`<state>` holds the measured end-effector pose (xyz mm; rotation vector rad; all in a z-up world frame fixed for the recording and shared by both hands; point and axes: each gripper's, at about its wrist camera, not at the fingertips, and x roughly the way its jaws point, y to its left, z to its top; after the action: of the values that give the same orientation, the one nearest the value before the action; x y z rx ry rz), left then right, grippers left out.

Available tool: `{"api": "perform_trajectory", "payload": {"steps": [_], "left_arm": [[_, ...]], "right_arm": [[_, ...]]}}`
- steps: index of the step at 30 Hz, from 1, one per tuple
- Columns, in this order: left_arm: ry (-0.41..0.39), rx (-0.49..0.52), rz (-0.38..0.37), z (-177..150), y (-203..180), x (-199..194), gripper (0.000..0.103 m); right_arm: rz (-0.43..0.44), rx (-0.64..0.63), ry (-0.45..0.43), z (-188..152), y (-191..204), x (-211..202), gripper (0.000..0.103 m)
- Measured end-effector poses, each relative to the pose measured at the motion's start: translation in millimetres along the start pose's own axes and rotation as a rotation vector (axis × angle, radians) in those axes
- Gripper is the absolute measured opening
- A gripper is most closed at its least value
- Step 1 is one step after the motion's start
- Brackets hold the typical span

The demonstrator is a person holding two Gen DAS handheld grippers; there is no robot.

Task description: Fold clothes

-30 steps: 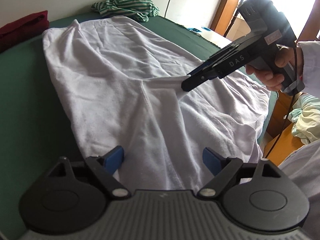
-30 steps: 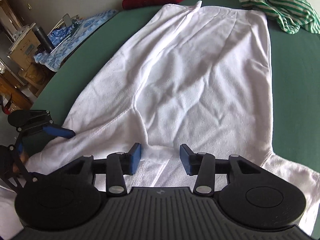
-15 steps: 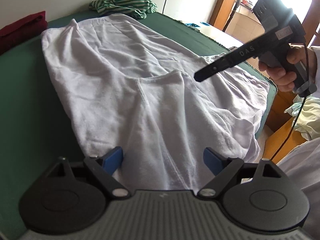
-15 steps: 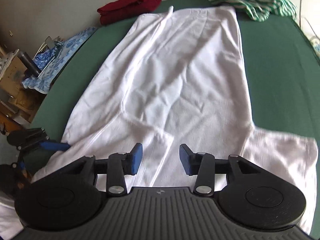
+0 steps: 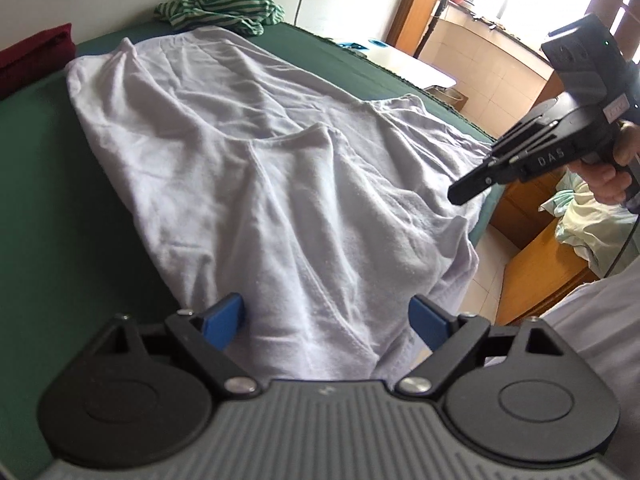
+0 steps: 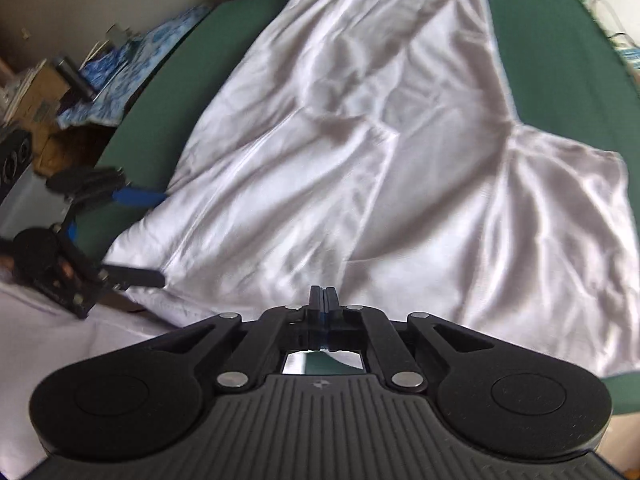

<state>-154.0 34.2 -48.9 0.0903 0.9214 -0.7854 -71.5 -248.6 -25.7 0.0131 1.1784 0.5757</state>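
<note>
- Left claw (image 5: 326,320): released, blue pads (image 5: 222,320) spread wide, low over the near edge of the white garment (image 5: 280,168); cloth lies between the pads but is not pinched.
- From the right wrist view the left claw (image 6: 150,236) sits at the garment's left edge with both fingers apart, upper blue pad touching or just beside the cloth edge; cannot tell which.
- Right claw (image 6: 324,304): clenched, pads pressed together, nothing visibly between them; right wrist frame is motion-blurred.
- From the left wrist view the right claw (image 5: 460,194) hangs above the garment's far right side, tips angled down toward the cloth but apart from it; a hand (image 5: 612,176) grips the handle at the right edge.
- Garment (image 6: 360,160): spread flat but wrinkled on a green bench (image 6: 560,60), one short sleeve sticking out to the right, near edge draping off the bench toward the person.
- Striped green-white cloth (image 5: 224,8) bunched at the far end of the bench, just beyond the garment.
- Dark red folded cloth (image 5: 32,56) at the far left corner.
- Room: white wall behind, bright window and wooden door frame (image 5: 412,4) at right, tiled floor, wooden furniture with pale bedding (image 5: 588,224) beyond the bench.
- Left of the bench: blue patterned fabric (image 6: 132,60) and cluttered boxes.
</note>
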Motion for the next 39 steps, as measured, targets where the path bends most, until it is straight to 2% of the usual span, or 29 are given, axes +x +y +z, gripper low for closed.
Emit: {"api": "perform_trajectory", "payload": {"steps": [1, 3, 4, 5, 7, 8, 9, 11, 14, 17, 19, 21, 23, 25, 29, 33, 34, 37, 39], "left_arm": [[0.001, 0.009, -0.006, -1.7, -1.7, -0.5, 0.091], [0.002, 0.022, -0.016, -4.8, -4.3, -1.6, 0.092], [-0.001, 0.027, -0.017, -5.6, -5.5, -2.3, 0.092], [-0.003, 0.032, -0.019, -6.4, -6.6, -3.0, 0.092], [-0.001, 0.04, -0.012, -7.3, -9.0, -2.2, 0.092], [0.004, 0.045, -0.005, -7.6, -10.4, -1.2, 0.091], [0.01, 0.052, 0.005, -8.2, -12.6, -0.4, 0.091], [0.014, 0.057, 0.015, -9.3, -17.9, -0.6, 0.089], [0.013, 0.039, 0.024, -10.0, -25.0, -1.5, 0.087], [0.022, -0.01, 0.047, -7.5, -29.6, 4.5, 0.092], [0.041, -0.027, 0.076, -5.7, -35.3, 10.5, 0.091], [0.053, -0.023, 0.096, -6.6, -44.6, 10.4, 0.086], [0.078, -0.037, 0.112, -8.2, -48.8, 12.8, 0.084], [0.108, -0.035, 0.144, -9.9, -53.2, 16.1, 0.084], [0.167, 0.073, 0.256, -12.3, -74.2, 24.8, 0.085], [0.195, 0.161, 0.341, -23.4, -92.0, 33.5, 0.087], [0.198, 0.151, 0.349, -25.0, -93.2, 32.0, 0.087], [0.21, 0.114, 0.377, -28.2, -97.5, 24.0, 0.083], [0.169, 0.079, 0.385, -19.6, -100.1, 7.8, 0.082]], "right_arm": [[-0.009, 0.02, -0.01, -0.7, -2.3, -2.5, 0.0], [0.006, 0.092, -0.041, -4.6, -2.6, 0.7, 0.016], [0.011, 0.122, -0.054, -6.9, -1.8, 3.3, 0.035], [0.008, 0.134, -0.053, -10.1, 2.1, 9.0, 0.044], [0.005, 0.137, -0.037, -15.4, 9.4, 20.8, 0.037], [0.003, 0.13, -0.026, -17.0, 11.8, 25.0, 0.016], [0.0, 0.115, -0.021, -16.4, 10.0, 23.3, 0.008], [-0.005, 0.085, -0.012, -15.3, 6.4, 19.9, 0.006], [-0.012, 0.041, 0.002, -13.5, 1.1, 14.8, 0.006], [-0.02, -0.004, 0.017, -11.7, -4.3, 9.7, 0.006], [-0.024, -0.032, 0.044, -11.1, -4.1, 13.4, 0.013], [-0.011, -0.081, 0.011, -7.1, -0.4, 4.1, 0.015], [0.005, -0.109, -0.058, 1.8, 1.3, -9.5, 0.031], [0.007, -0.143, -0.15, 17.4, 6.7, -16.5, 0.035], [0.014, -0.179, -0.223, 47.2, 16.2, 13.2, 0.034], [0.018, -0.136, -0.234, 39.9, -5.3, 12.7, 0.032], [0.019, -0.125, -0.237, 38.1, -10.7, 12.6, 0.023], [0.022, -0.092, -0.246, 32.7, -26.9, 12.2, 0.026], [0.024, -0.071, -0.251, 29.0, -37.6, 12.0, 0.029]]}}
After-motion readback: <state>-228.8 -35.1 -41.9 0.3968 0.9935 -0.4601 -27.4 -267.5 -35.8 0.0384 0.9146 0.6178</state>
